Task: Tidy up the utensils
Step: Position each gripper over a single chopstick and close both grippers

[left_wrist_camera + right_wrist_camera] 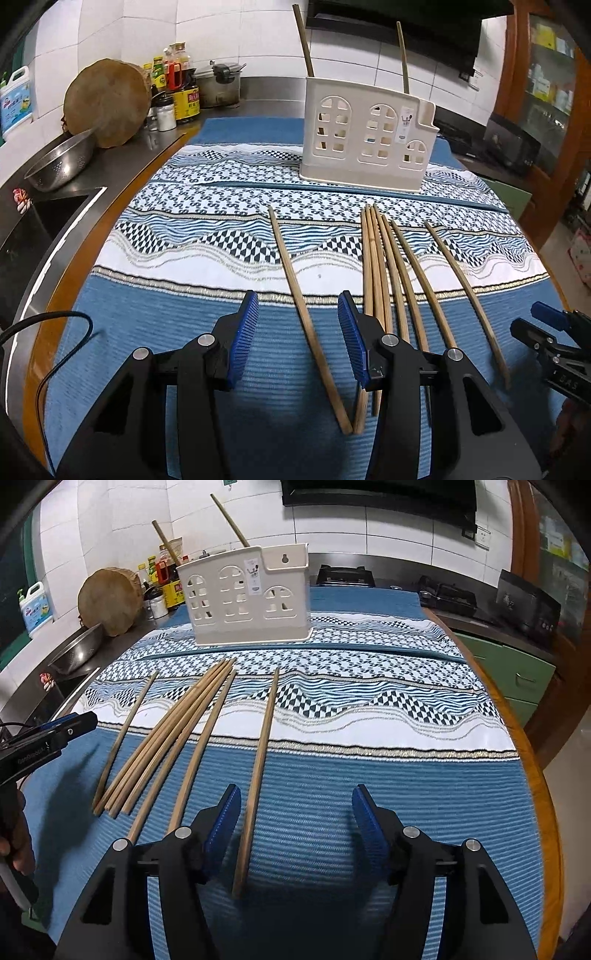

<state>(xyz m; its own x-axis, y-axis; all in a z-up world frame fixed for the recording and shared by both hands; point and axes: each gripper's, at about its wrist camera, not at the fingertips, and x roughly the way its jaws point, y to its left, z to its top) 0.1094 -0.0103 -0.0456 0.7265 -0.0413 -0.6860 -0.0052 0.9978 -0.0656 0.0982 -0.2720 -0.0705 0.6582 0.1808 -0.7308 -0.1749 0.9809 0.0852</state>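
With both grippers, left (pixel 298 334) and right (pixel 295 821), wide open and empty, I judge the chopsticks (pixel 376 266) light, stiff, best pinched mid-length.

Blue-white wavy cloth (pixel 207 258), cream holder (pixel 365 140), seemingly tan chopsticks (pixel 384 273)

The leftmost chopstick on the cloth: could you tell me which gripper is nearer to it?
Left. The left gripper straddles the leftmost chopstick; the right gripper sits beyond the other chopsticks.

Both wrist views low, forward, perhaps overlapping chopsticks (pixel 376 266)
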